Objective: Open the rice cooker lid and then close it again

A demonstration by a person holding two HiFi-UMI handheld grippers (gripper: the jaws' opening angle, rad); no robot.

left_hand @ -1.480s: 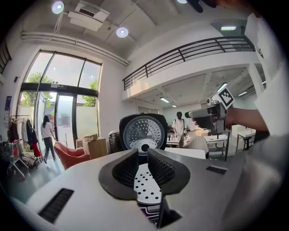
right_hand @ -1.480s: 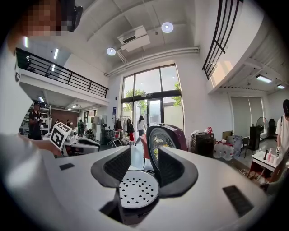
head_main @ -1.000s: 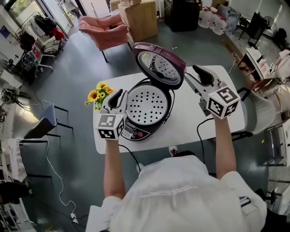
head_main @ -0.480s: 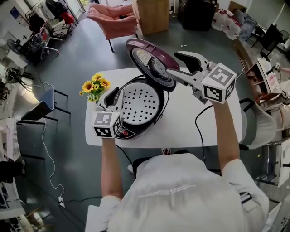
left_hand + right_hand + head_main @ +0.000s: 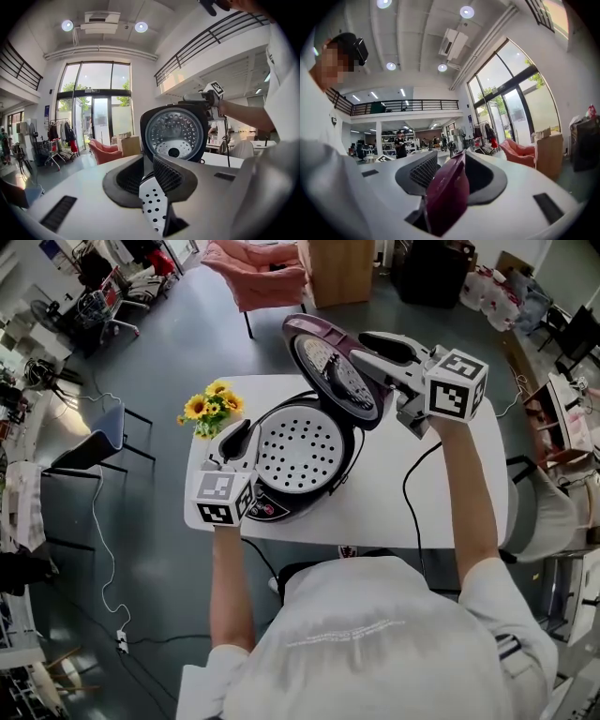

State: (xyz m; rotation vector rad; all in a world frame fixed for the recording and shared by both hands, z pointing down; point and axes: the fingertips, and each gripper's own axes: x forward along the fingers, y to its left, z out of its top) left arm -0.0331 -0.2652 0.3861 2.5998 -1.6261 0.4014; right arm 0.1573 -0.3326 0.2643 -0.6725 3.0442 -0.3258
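The rice cooker [image 5: 281, 507] stands on the white table [image 5: 441, 493] with its maroon lid [image 5: 328, 371] raised upright. A white perforated steamer tray [image 5: 300, 451] lies in the pot. My right gripper [image 5: 361, 348] reaches level from the right, and its jaws are closing on the lid's top edge; the lid [image 5: 447, 192] fills the gap between the pads in the right gripper view [image 5: 450, 161]. My left gripper [image 5: 234, 442] sits at the cooker's left rim, jaws close together. In the left gripper view [image 5: 147, 176] the tray's edge [image 5: 152, 206] runs into the gap, and the lid's inner plate [image 5: 176, 133] faces me.
A bunch of sunflowers [image 5: 211, 409] stands at the table's far left corner. A black cable [image 5: 412, 493] crosses the table to the right of the cooker. Beyond the table stand a pink chair [image 5: 258, 268] and a cardboard box [image 5: 337, 268]; a grey chair [image 5: 103, 432] is at the left.
My right gripper has swung left from over the table's right side to the lid's top edge and closed round it. The left gripper has stayed at the cooker's rim.
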